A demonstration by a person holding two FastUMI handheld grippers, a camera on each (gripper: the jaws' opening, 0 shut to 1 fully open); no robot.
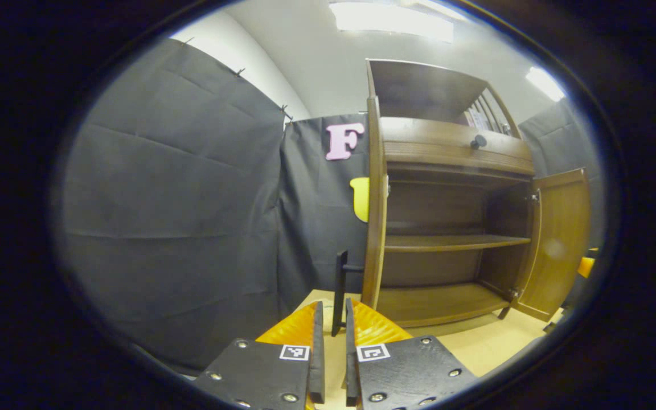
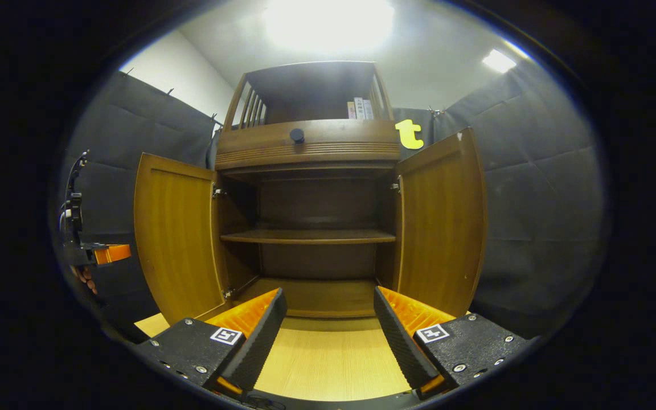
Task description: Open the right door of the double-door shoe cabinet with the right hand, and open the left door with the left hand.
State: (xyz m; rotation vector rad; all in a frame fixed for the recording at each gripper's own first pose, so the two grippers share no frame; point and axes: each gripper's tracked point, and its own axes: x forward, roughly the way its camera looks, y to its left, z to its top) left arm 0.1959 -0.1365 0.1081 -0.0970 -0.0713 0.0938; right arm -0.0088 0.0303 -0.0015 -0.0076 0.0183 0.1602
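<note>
Nearest, your left gripper: fingers drawn close, a thin dark handle standing in the narrow gap; whether both fingers press on it you cannot tell. Just past it, the left door, seen edge-on and swung wide, the handle on its outer face. Your right gripper: jaws spread apart, grasping nothing, hovering over the pale tabletop in front of the cabinet. Beyond, the shoe cabinet stands open, right door swung out, middle shelf bare, a round knob on the drawer above. Both doors look fully open, so the step in hand is likely the release: ease your left fingers apart before drawing back, pull straight off the handle, and avoid dragging the door inward.
</note>
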